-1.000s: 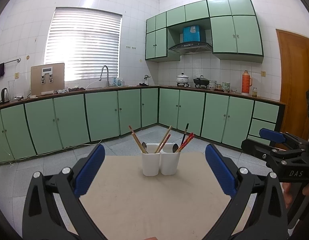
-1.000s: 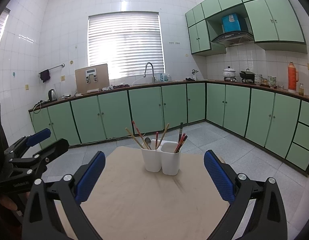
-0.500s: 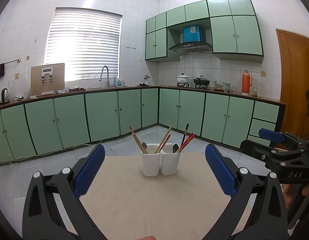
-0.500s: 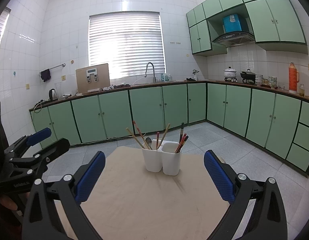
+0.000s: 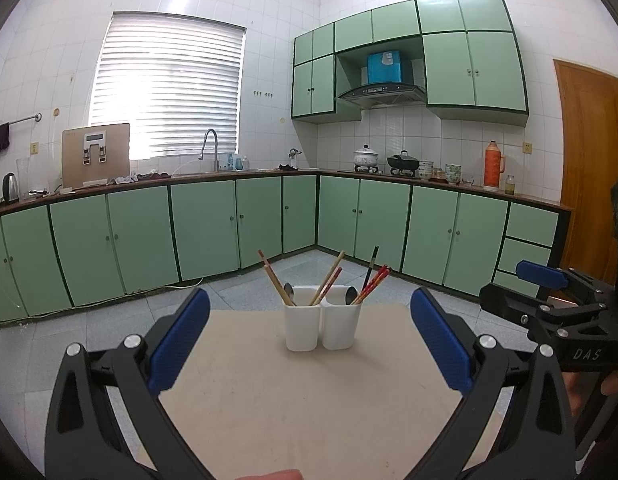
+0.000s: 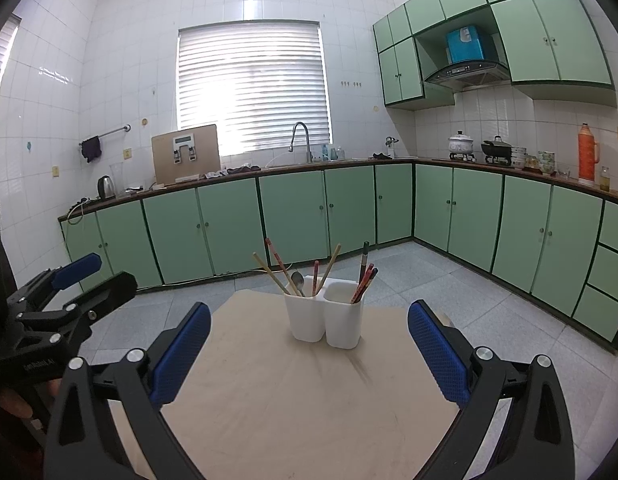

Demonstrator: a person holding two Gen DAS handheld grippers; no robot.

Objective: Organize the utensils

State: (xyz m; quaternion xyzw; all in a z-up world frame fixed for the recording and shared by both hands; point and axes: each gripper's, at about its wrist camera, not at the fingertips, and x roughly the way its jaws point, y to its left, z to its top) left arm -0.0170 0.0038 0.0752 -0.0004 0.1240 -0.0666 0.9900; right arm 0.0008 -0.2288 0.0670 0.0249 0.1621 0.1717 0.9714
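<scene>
Kitchen worktop [image 5: 309, 392] carries a white holder [image 5: 322, 324] with mixed chopsticks [image 5: 371, 280] and spoons [image 5: 288, 291]. Both grippers, left gripper [image 5: 309, 350] and right gripper [image 6: 309, 350], gape empty, short of holder. Suggest pinching one stick high, lifting straight.

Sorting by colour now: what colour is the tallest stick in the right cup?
Black stick, clearest in the left wrist view.

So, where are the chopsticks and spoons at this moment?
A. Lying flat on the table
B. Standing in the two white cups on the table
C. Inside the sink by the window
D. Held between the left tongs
B: the chopsticks and spoons stand in the two white cups on the table, and both the left tongs and right tongs are open and empty.
</scene>
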